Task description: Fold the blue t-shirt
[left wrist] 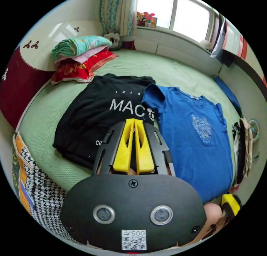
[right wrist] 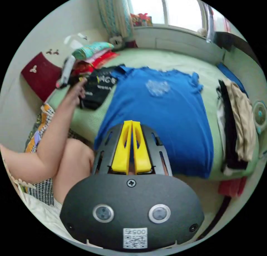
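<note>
While flat on bed (left wrist: 172, 69), blue shirt (left wrist: 192, 139) looks soft, light, floppy. Best pinched at hem corners. Left tool (left wrist: 134, 122), right tool (right wrist: 131, 123): both pressed together, holding nothing.

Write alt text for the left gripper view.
A blue t-shirt lies spread flat on a green bed, one sleeve overlapping a black t-shirt beside it. The left gripper, yellow jaws closed together, hovers above the black shirt. Folded bedding is stacked near the headboard, under a bright window.
</note>
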Demonstrator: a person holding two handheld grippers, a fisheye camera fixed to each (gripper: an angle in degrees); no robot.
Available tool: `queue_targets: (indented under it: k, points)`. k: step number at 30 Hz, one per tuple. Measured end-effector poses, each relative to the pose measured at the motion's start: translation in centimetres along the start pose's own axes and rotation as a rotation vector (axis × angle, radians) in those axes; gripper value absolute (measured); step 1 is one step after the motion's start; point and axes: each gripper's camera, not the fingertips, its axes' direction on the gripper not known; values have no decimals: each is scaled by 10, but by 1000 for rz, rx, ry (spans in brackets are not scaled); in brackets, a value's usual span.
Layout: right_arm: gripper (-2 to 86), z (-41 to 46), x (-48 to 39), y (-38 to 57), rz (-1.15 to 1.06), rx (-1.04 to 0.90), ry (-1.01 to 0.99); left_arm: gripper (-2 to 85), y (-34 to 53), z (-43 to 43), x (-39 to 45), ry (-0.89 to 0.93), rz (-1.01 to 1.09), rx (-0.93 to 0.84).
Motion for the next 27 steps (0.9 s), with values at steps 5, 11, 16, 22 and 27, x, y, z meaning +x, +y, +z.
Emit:
queue_targets:
  k: [5, 11, 16, 22, 27]
  points:
    - [-3, 33, 11, -115, 29, 193, -110, 14, -41, 7, 4, 85, 97, 117]
    - [77, 97, 0, -244, -79, 216, -150, 74, -76, 35, 10, 84, 174, 95]
    - [120, 151, -13, -320, -237, 72, -212, 101, -97, 56, 22, 28, 214, 82]
    - [127, 195, -24, -377, -261, 47, -173, 103, -119, 80, 18, 28, 165, 53]
    - [137, 213, -32, -390, -293, 52, -138, 88, -137, 89, 22, 14, 140, 109]
